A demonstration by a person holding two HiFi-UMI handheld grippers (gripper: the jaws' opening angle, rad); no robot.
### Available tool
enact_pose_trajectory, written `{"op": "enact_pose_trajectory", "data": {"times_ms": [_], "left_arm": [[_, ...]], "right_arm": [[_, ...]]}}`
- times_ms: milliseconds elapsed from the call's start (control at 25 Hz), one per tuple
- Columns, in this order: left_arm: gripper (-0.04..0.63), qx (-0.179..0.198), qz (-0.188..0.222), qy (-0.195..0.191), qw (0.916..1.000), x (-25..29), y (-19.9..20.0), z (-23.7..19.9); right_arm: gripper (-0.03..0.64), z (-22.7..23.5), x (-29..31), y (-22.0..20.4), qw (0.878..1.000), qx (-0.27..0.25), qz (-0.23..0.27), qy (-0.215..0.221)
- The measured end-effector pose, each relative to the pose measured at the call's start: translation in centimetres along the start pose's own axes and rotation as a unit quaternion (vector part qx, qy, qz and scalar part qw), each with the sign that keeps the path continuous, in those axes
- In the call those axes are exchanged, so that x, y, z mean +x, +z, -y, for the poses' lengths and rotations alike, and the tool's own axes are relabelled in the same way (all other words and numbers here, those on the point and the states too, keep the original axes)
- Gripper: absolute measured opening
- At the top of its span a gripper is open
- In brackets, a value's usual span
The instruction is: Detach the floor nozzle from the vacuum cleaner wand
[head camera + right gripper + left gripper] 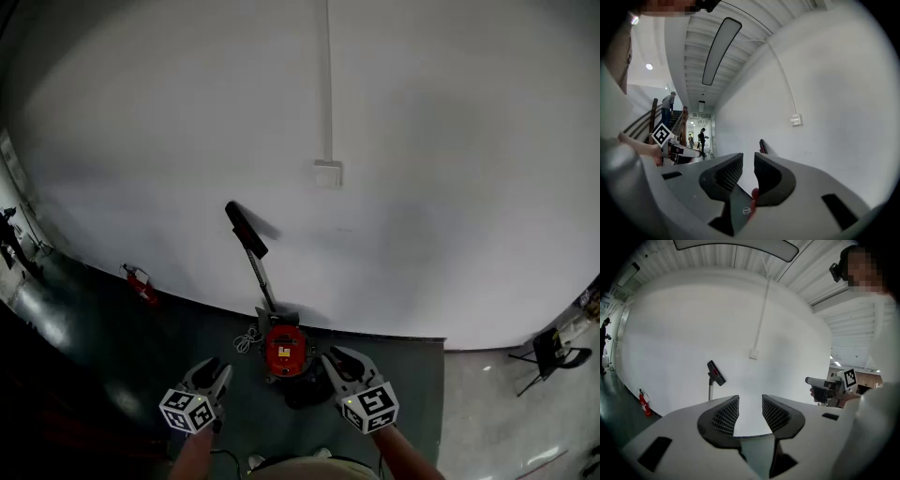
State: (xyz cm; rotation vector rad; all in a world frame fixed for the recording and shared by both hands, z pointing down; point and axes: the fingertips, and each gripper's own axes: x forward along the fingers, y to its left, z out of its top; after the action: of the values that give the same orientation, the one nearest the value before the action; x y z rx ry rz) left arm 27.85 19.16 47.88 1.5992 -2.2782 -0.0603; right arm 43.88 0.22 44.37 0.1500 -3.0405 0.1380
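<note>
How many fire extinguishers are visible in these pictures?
1. The red fire extinguisher is at the foot of the white wall, left of the vacuum cleaner. More may be hidden.

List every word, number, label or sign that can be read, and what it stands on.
No text is readable in any view.
Red vacuum cleaner: yellow label, too small to read.
Fire extinguisher: no print can be made out.
Marker cubes: black-and-white square patterns, no letters.

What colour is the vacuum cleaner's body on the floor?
The vacuum cleaner's body is red; the head view shows it best.
</note>
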Motion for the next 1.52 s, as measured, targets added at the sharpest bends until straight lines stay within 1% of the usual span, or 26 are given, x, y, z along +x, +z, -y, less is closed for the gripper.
{"op": "enact_pose_trajectory", "data": {"times_ms": [160, 480, 600, 640, 720, 800, 920, 1040, 1160, 1360, 1440, 1520], "left_arm": [[0.163, 0.0, -0.001, 0.004, 1.0, 0.4, 0.0, -0.5], [0.163, -0.006, 0.001, 0.004, 1.0, 0.6, -0.4, -0.4], [0.163, -0.006, 0.003, 0.0, 1.0, 0.5, -0.5, -0.5], [0.163, -0.006, 0.004, -0.001, 1.0, 0.3, -0.5, -0.6], [0.163, -0.009, 0.006, -0.003, 0.9999, 0.0, -0.5, -1.4], [0.163, -0.014, 0.006, -0.007, 0.9999, -0.1, -0.3, -2.4], [0.153, -0.012, 0.006, -0.021, 0.9997, -0.7, 0.3, -3.6], [0.141, -0.004, 0.007, -0.038, 0.9993, -1.2, 1.2, -5.9], [0.132, -0.008, 0.002, -0.051, 0.9987, -1.7, 1.4, -8.6], [0.076, 0.007, 0.004, -0.07, 0.9975, -2.5, 2.7, -13.9], [0.054, 0.007, 0.002, -0.076, 0.9971, -2.8, 2.7, -16.2], [0.046, 0.004, 0.0, -0.084, 0.9965, -2.8, 2.8, -18.3]], "right_arm": [[0.078, 0.5, 0.2, 0.3, 1.0, 0.002, 0.003, -0.001], [0.078, 0.1, 0.6, 0.2, 1.0, 0.001, -0.003, 0.007], [0.081, -0.1, 0.9, 0.3, 0.999, 0.03, -0.006, 0.014], [0.084, -0.3, 1.0, 0.4, 0.999, 0.036, -0.004, 0.017], [0.091, -0.9, 1.4, 0.7, 0.999, 0.029, 0.001, 0.016], [0.091, -1.5, 2.1, 0.9, 1.0, 0.019, 0.005, 0.011], [0.091, -2.7, 3.5, 1.4, 1.0, 0.021, 0.008, -0.001], [0.091, -4.3, 5.8, 2.0, 1.0, 0.019, 0.015, -0.017], [0.091, -6.1, 7.9, 1.9, 0.999, 0.018, 0.012, -0.032], [0.091, -9.2, 12.2, 2.3, 0.999, 0.007, 0.007, -0.053], [0.091, -10.3, 13.9, 2.0, 0.998, 0.006, 0.004, -0.061], [0.091, -10.9, 15.4, 1.4, 0.997, 0.004, -0.001, -0.074]]}}
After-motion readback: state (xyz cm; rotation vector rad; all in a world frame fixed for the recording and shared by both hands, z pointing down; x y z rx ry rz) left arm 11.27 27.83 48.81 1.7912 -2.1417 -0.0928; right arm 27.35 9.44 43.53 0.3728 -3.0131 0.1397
